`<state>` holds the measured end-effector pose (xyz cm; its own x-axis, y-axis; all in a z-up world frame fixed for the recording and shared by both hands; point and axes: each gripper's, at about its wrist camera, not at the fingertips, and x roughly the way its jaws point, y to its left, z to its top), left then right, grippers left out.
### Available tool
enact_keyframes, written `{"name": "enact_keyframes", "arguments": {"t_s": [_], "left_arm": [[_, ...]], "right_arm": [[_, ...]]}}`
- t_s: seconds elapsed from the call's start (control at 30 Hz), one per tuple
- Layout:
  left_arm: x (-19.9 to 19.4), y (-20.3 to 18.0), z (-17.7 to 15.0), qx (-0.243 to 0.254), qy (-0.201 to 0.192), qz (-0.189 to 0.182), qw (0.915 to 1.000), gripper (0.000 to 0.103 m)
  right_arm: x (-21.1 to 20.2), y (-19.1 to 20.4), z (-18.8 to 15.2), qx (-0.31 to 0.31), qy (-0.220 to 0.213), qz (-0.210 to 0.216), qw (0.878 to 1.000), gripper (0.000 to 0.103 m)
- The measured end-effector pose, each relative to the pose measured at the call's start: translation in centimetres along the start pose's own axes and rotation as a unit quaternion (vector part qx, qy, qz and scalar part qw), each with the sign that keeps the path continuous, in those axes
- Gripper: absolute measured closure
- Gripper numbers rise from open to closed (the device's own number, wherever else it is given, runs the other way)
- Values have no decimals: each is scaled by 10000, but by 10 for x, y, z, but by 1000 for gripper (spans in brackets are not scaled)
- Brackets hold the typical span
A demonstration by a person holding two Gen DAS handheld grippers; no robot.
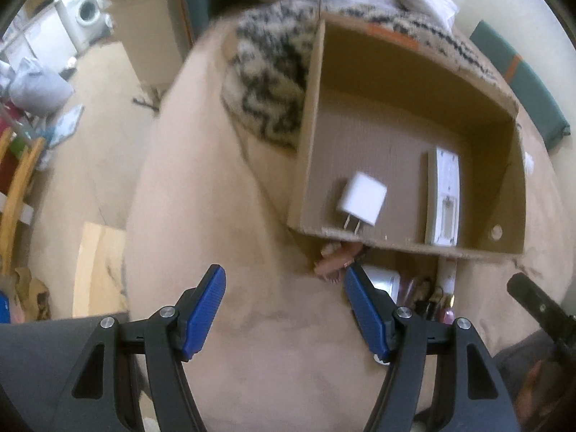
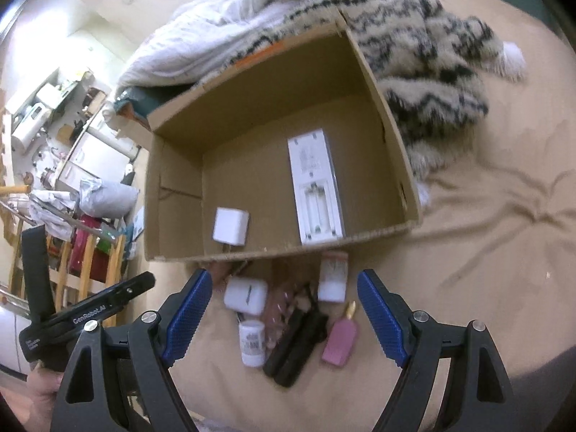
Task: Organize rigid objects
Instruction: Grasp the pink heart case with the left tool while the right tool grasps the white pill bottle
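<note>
An open cardboard box (image 2: 392, 136) (image 1: 309, 126) lies on a beige bed. Inside it are a white plug charger (image 2: 230, 230) (image 1: 361, 203) and a white remote lying back side up (image 2: 316, 190) (image 1: 444, 198). In front of the box lie a white case (image 2: 246, 295), a small white jar (image 2: 252, 342), a black object (image 2: 295, 345), a pink perfume bottle (image 2: 340, 338) and a white tube (image 2: 333, 277). My right gripper (image 2: 284, 313) is open and empty above this pile. My left gripper (image 1: 284, 309) is open and empty over the bedsheet, left of the pile.
A black-and-white fuzzy blanket (image 2: 432, 54) and a white duvet (image 2: 223, 28) lie behind the box. The bed's left edge drops to a floor with clutter, a wooden rack (image 2: 90, 259) and a washing machine (image 1: 84, 10).
</note>
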<state>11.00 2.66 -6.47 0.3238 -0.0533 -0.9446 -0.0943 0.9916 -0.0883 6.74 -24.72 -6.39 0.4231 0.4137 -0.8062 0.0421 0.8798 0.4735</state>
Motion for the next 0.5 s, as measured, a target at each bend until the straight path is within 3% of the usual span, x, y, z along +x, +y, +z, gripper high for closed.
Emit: {"name": "enact_keyframes", "arguments": {"t_s": [0.13,0.33,0.5], "left_arm": [[22,-9,0,86,225,-12,9997,37],[61,-39,8,690,541,51,9961,39],[81,-49,13,814,619,37,9948,60]], "right_arm": [[10,-5,0,167,183,15,9997,15],[24,-18,2,572,445,221,9971,15],[29,-27,0,818,585,323,9944,15]]}}
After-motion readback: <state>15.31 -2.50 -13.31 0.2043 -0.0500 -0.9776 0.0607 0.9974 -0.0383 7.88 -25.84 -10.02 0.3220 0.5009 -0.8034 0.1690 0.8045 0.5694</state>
